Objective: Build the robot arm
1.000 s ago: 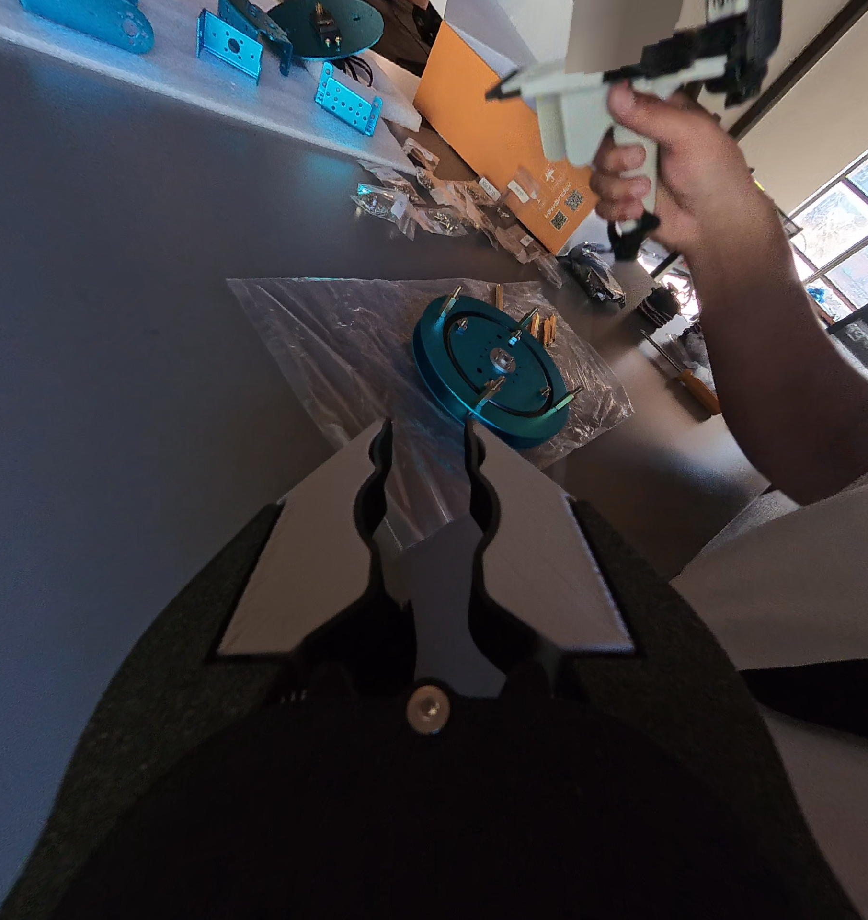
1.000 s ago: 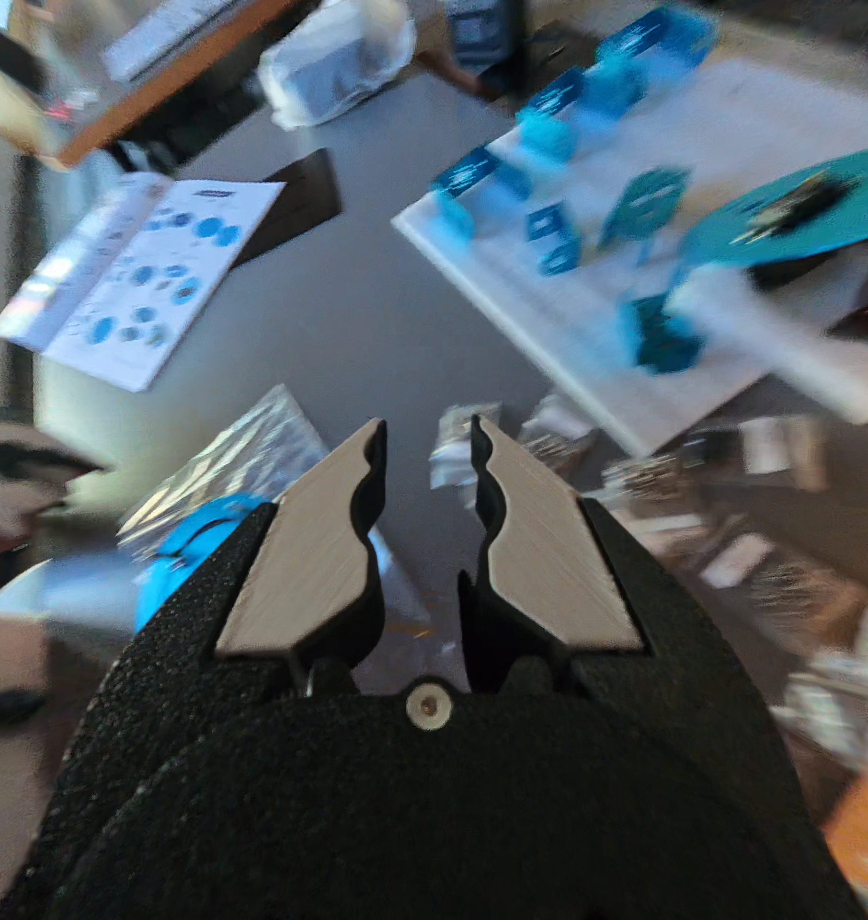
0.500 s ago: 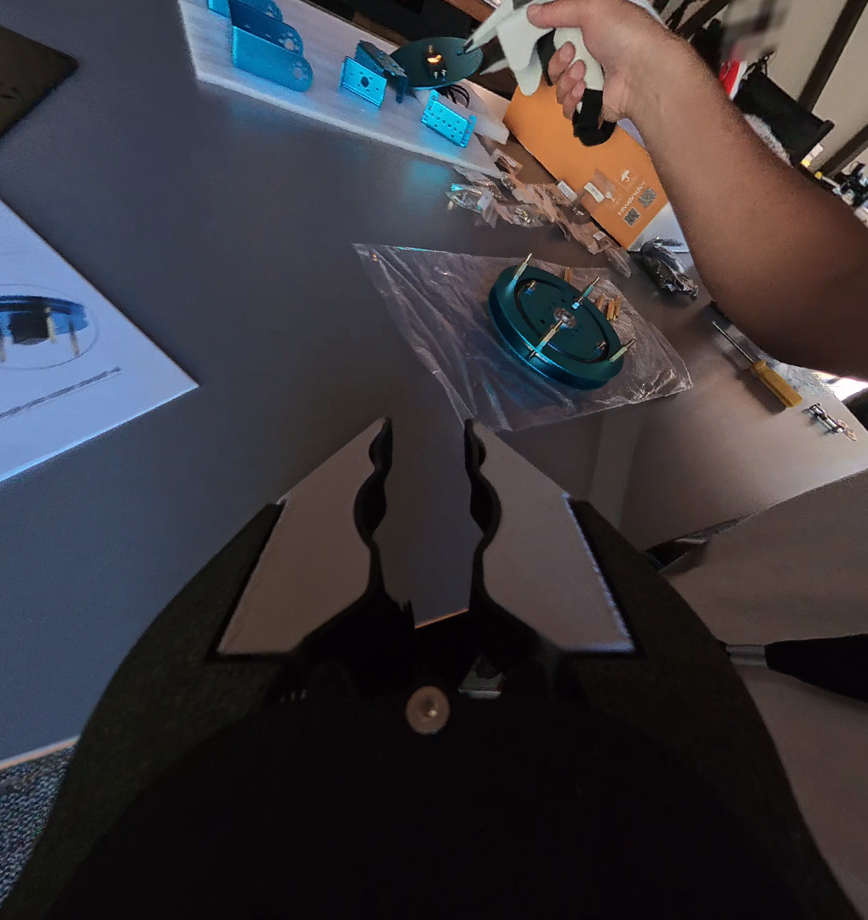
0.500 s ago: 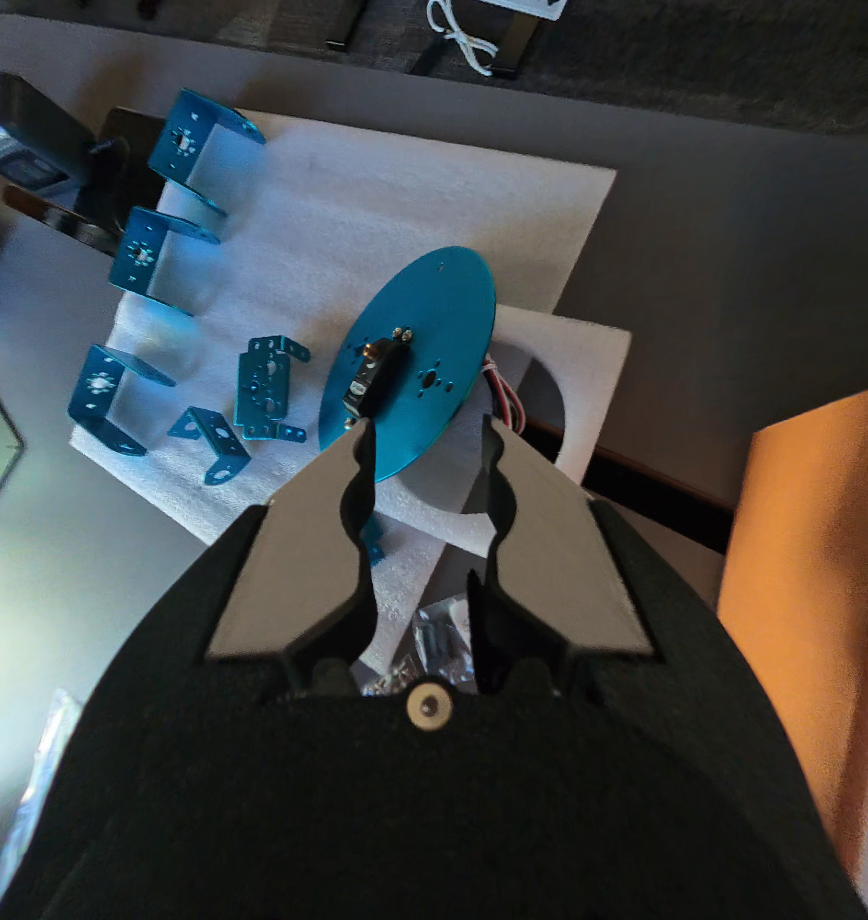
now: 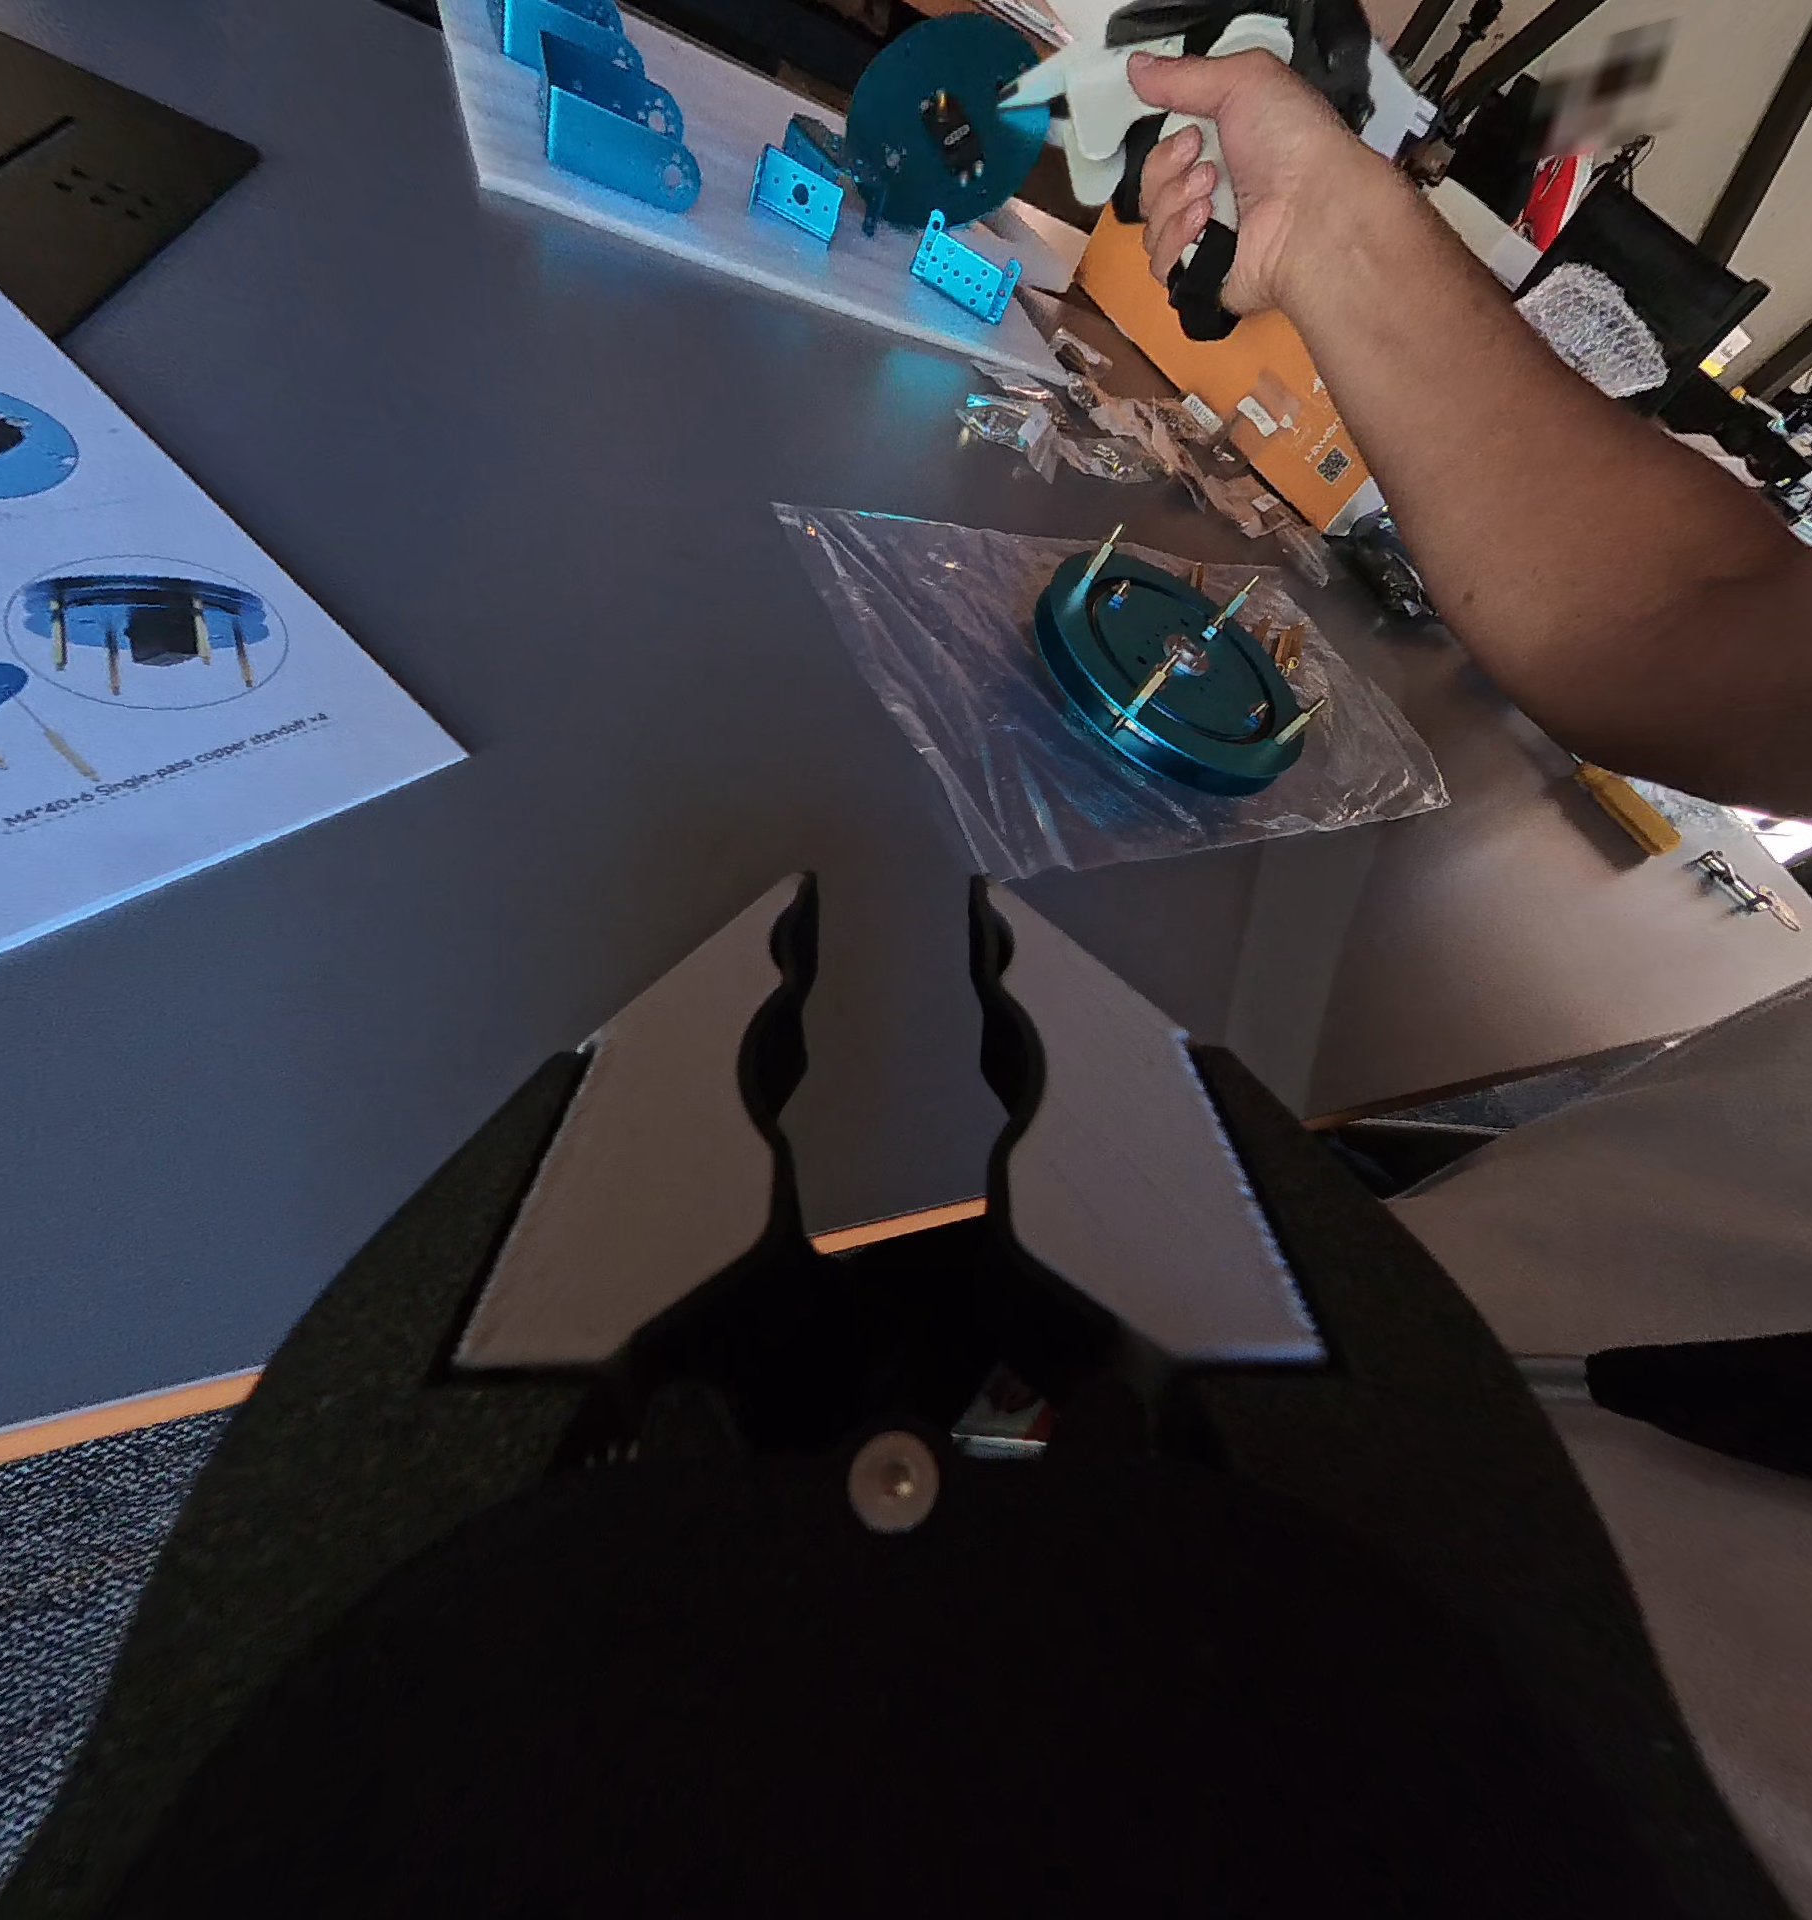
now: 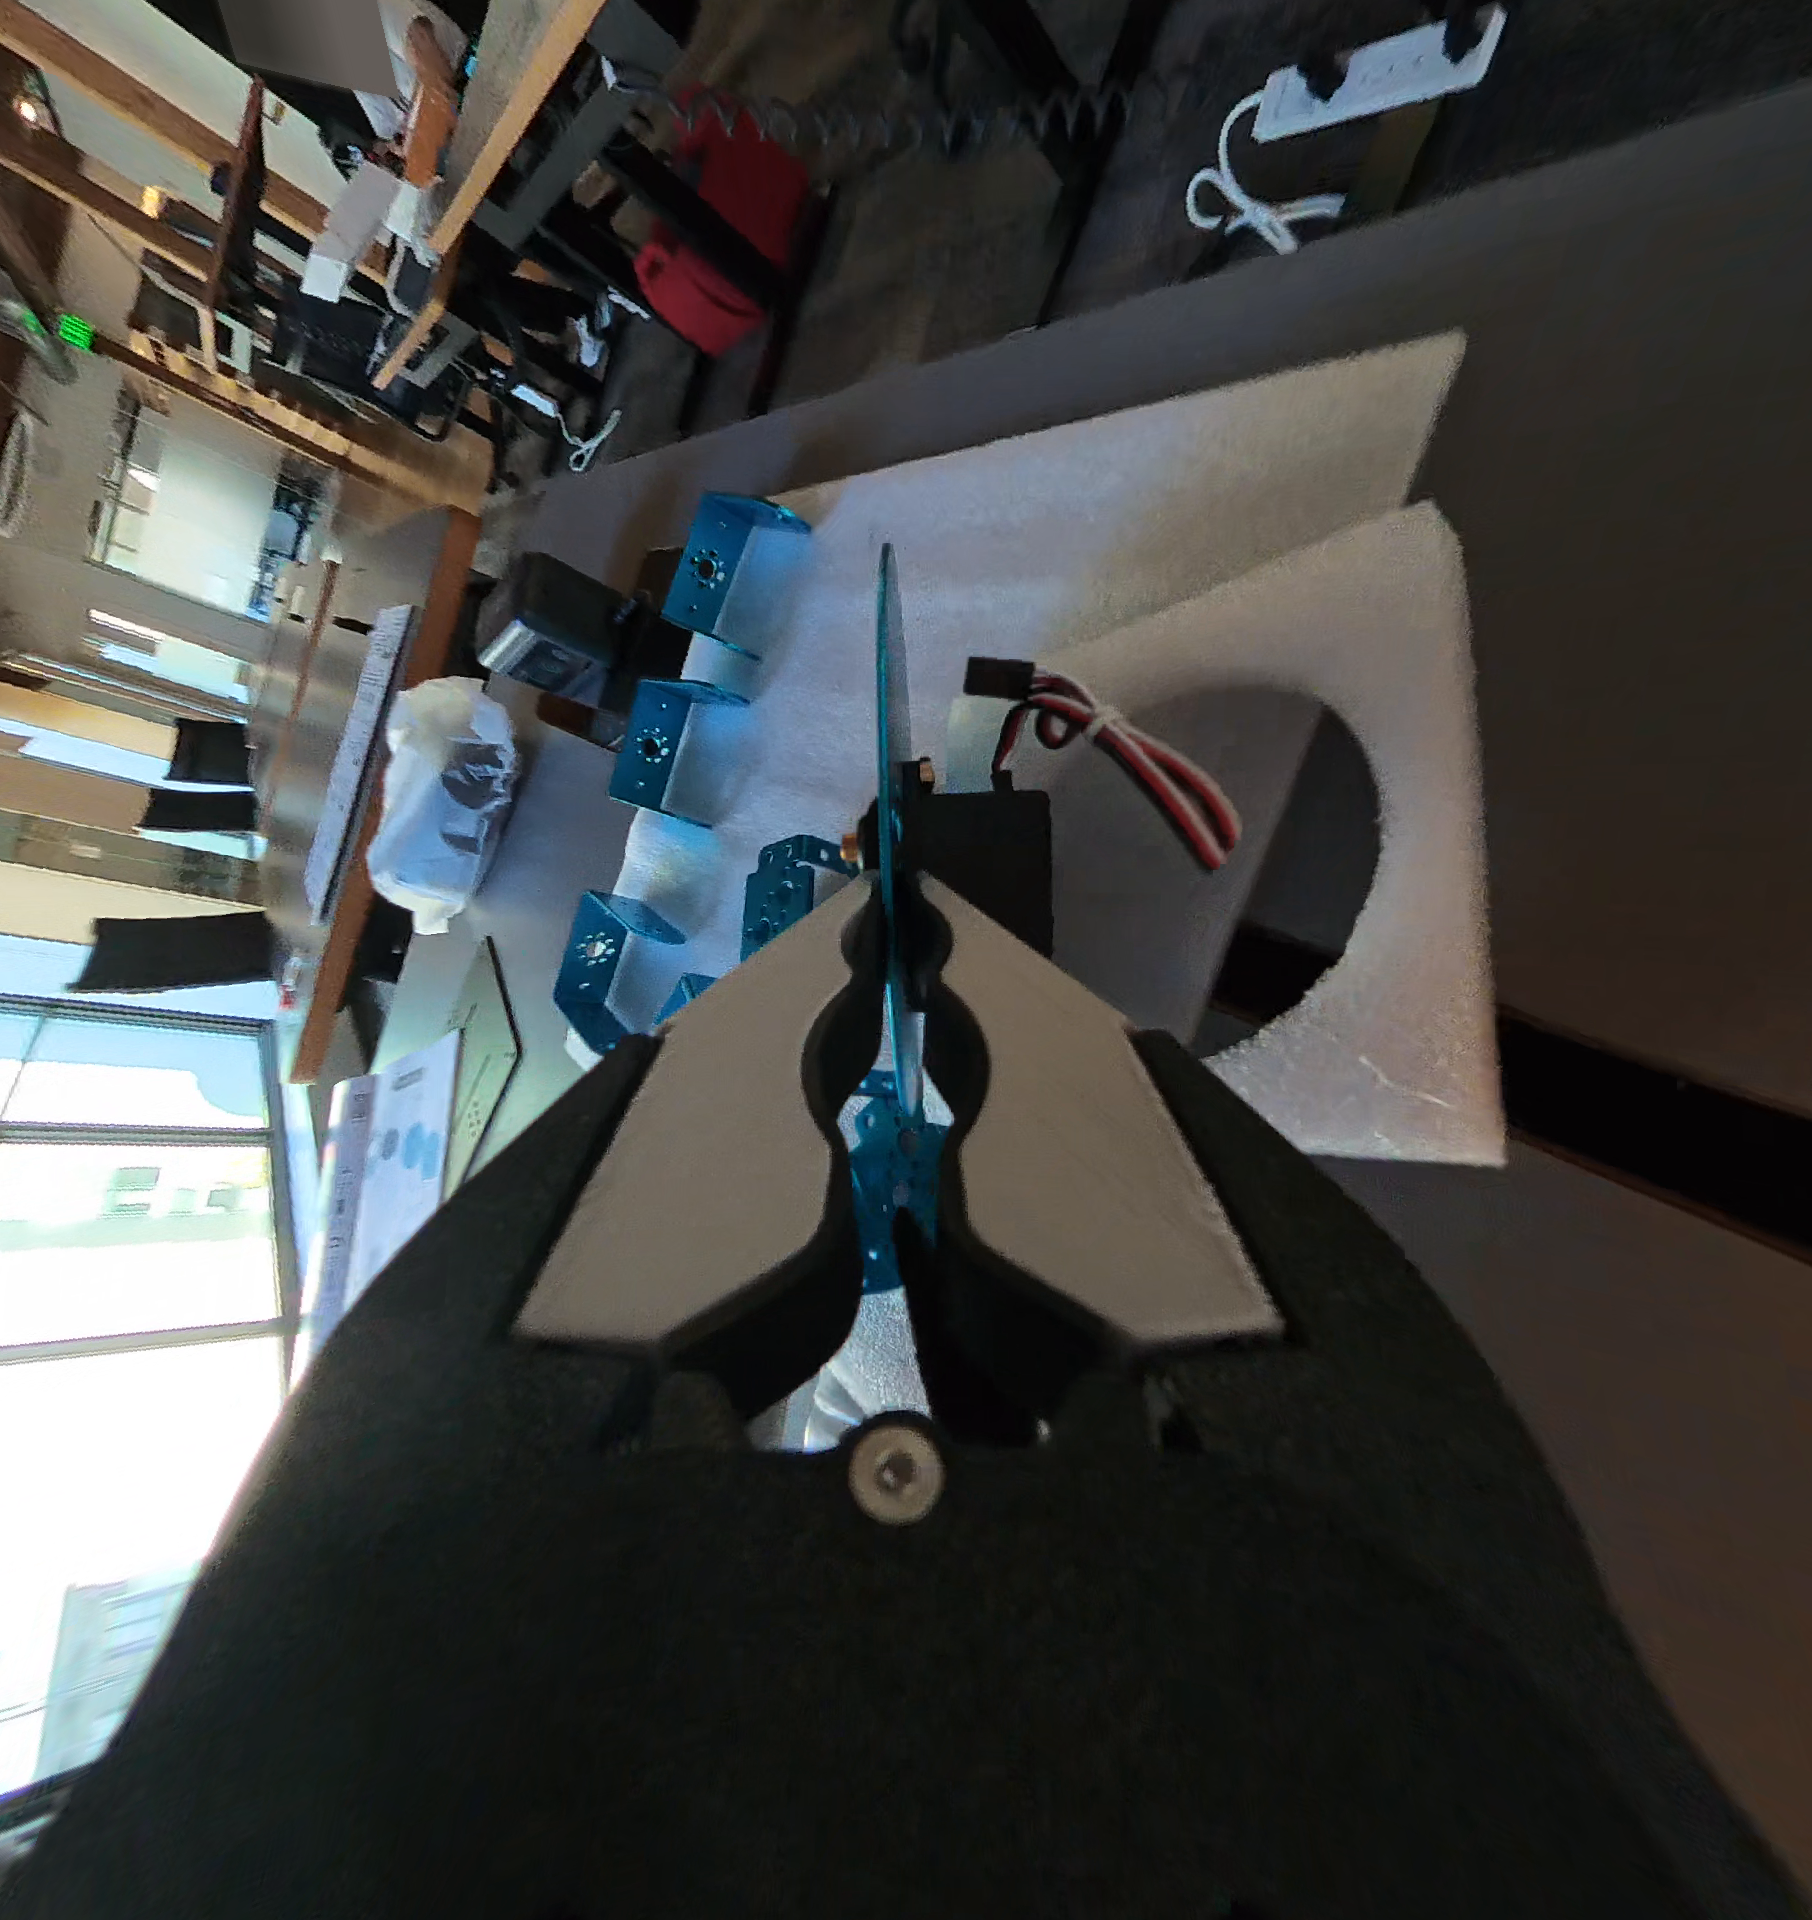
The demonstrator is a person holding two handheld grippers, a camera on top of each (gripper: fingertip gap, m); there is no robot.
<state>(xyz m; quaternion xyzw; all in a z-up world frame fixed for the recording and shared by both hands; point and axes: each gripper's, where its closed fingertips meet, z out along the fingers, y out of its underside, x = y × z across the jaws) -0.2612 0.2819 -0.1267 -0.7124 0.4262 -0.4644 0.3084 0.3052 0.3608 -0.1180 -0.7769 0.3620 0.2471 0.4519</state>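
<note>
**A:** Left hand-held gripper (image 5: 889, 902) hangs over bare grey bench (image 5: 528, 436), jaws apart, nothing between them. It was low over the plastic sheet a second ago; now it sits farther back, with the printed instruction sheet (image 5: 154, 623) in sight on its left.

**B:** And past it, the blue ring base (image 5: 1172, 675) with its brass standoffs rests on the clear plastic bag (image 5: 943, 665), well apart from either tool.

**A:** Farther off is the big change. Half a second ago the right hand-held gripper (image 6: 894, 899) was spread just short of the blue disc (image 6: 894, 727). Now its jaws are pinched on the disc's rim, edge-on in its own view.

**B:** The black servo (image 6: 985, 831) hangs off the disc's far face, its red-and-white lead (image 6: 1141, 748) trailing onto the white foam sheet (image 6: 1297, 582).

**A:** From the left view the disc stands tilted up. Whether it's clear of the foam, I can't tell.

**B:** Blue brackets (image 6: 663, 748) lie just beside it on the foam.
</note>
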